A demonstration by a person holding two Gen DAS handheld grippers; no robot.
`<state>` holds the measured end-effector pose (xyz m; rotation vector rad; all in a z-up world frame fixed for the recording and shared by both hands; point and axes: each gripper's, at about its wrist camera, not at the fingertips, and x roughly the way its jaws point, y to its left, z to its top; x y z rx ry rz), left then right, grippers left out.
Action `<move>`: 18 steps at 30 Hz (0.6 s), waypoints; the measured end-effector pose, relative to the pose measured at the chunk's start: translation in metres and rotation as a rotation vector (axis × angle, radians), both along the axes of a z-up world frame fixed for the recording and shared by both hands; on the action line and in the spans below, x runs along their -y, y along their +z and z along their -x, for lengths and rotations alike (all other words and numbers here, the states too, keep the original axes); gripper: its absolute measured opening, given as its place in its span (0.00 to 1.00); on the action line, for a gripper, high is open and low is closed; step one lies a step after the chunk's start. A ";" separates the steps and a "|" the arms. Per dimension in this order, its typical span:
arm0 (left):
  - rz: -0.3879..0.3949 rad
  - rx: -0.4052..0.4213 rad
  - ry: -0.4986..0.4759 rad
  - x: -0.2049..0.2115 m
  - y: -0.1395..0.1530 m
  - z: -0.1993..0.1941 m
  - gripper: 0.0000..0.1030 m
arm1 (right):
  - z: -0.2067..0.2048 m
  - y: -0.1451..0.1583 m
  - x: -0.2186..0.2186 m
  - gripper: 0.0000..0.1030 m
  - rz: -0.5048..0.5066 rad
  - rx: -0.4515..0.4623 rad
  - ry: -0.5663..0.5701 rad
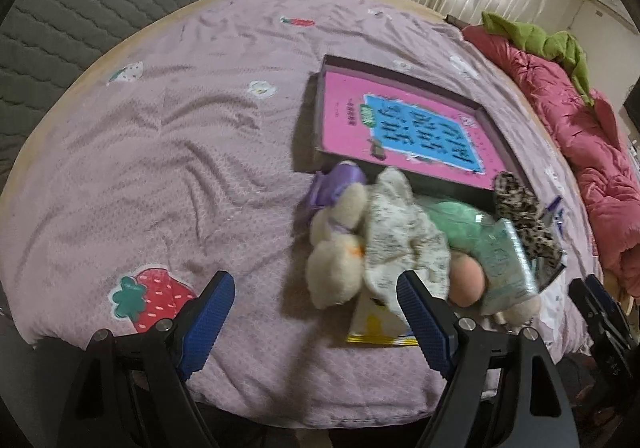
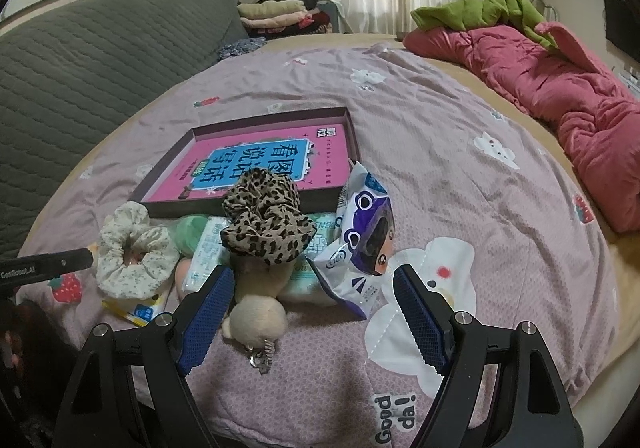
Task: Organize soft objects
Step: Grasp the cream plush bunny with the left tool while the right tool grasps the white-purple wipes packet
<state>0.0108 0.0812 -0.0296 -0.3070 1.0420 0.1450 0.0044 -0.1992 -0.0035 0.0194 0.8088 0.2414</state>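
A pile of soft things lies on the bed in front of a shallow dark tray (image 2: pixel 352 136) that holds a pink book (image 2: pixel 256 164). In the pile are a leopard-print scrunchie (image 2: pixel 262 220), a pale floral scrunchie (image 2: pixel 136 254), a beige plush keychain (image 2: pixel 258 318), tissue packs (image 2: pixel 208 248) and a purple-and-white snack bag (image 2: pixel 362 240). My right gripper (image 2: pixel 314 314) is open just short of the plush and the bag. My left gripper (image 1: pixel 316 312) is open, its right finger against the floral scrunchie (image 1: pixel 400 244) and a cream plush toy (image 1: pixel 336 268). The tray (image 1: pixel 320 108) sits beyond.
The bed has a lilac quilted cover (image 2: pixel 460 188) with cartoon patches. A red duvet (image 2: pixel 560 88) with a green garment (image 2: pixel 480 8) lies at the right edge. A grey padded headboard (image 2: pixel 80 60) stands at the left. Folded clothes (image 2: pixel 276 14) are stacked behind.
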 end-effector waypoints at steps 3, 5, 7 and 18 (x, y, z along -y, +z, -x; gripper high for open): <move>0.014 -0.021 -0.003 -0.006 -0.005 0.000 0.79 | -0.002 -0.002 0.001 0.80 0.000 -0.010 -0.004; 0.008 -0.026 -0.023 -0.007 -0.007 0.003 0.79 | -0.003 -0.004 0.001 0.80 0.001 -0.013 -0.005; -0.018 -0.027 -0.036 -0.004 -0.008 0.004 0.79 | -0.005 -0.005 0.000 0.80 0.000 -0.018 -0.005; -0.061 -0.049 -0.049 0.002 -0.024 -0.007 0.75 | -0.011 -0.014 0.002 0.80 0.004 -0.049 -0.017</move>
